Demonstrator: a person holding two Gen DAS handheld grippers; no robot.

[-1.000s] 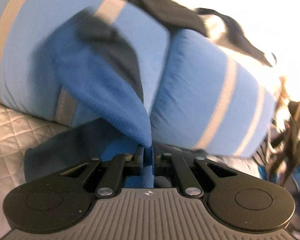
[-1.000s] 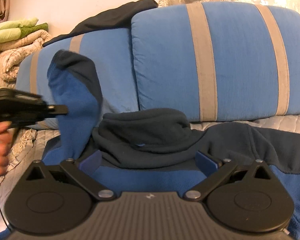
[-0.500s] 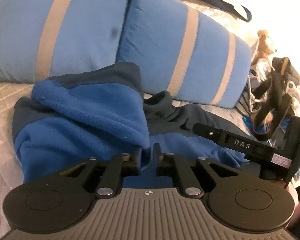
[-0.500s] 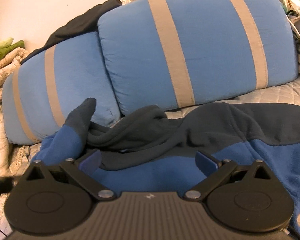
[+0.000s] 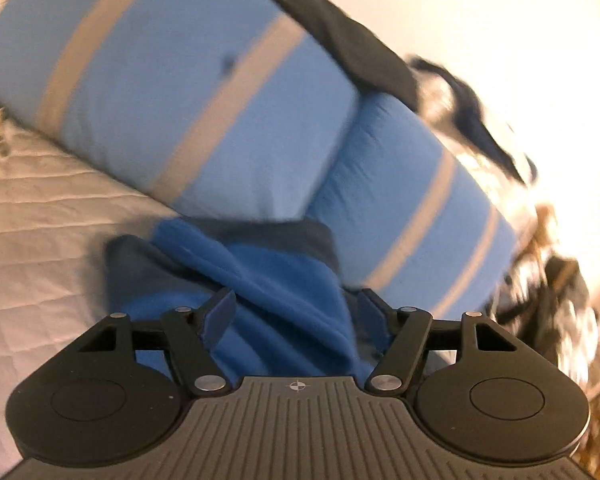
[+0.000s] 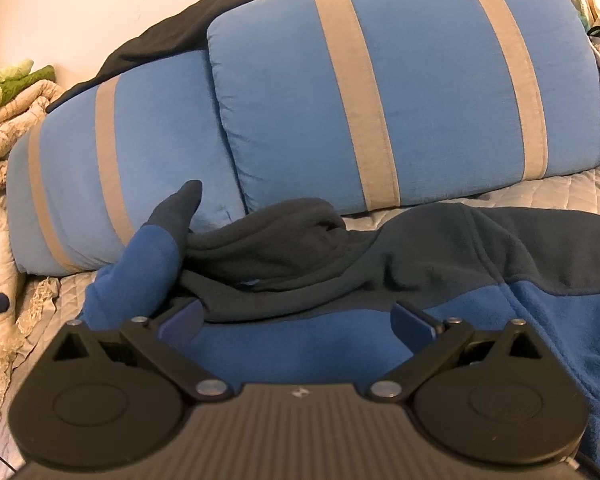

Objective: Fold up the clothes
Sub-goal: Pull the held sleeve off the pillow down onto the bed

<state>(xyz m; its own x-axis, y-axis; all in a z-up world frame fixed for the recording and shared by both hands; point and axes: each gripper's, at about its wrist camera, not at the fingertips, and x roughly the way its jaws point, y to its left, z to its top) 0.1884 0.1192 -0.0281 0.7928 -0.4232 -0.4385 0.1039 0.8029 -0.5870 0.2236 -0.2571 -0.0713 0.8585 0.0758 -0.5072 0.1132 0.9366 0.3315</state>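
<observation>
While both claws are hanging spread and holding nothing, the blue fleece jacket [image 6: 340, 344] is lying on the quilted bed [image 5: 40, 240], its long axis running sideways along the striped pillows [image 6: 380, 100]. One sleeve [image 6: 148, 264] is bunching at the left end, right under the left gripper [image 5: 294, 312]; the right gripper [image 6: 296, 318] is hovering over the dark collar [image 6: 268, 248], nearer the outstretched right side.

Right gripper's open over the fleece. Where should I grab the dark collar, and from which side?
Probably take the fleece's dark collar at its raised rolled ridge, coming straight forward and down with the right gripper. The ridge stands proud of the flat blue body and runs crosswise, so open jaws could straddle it.
</observation>
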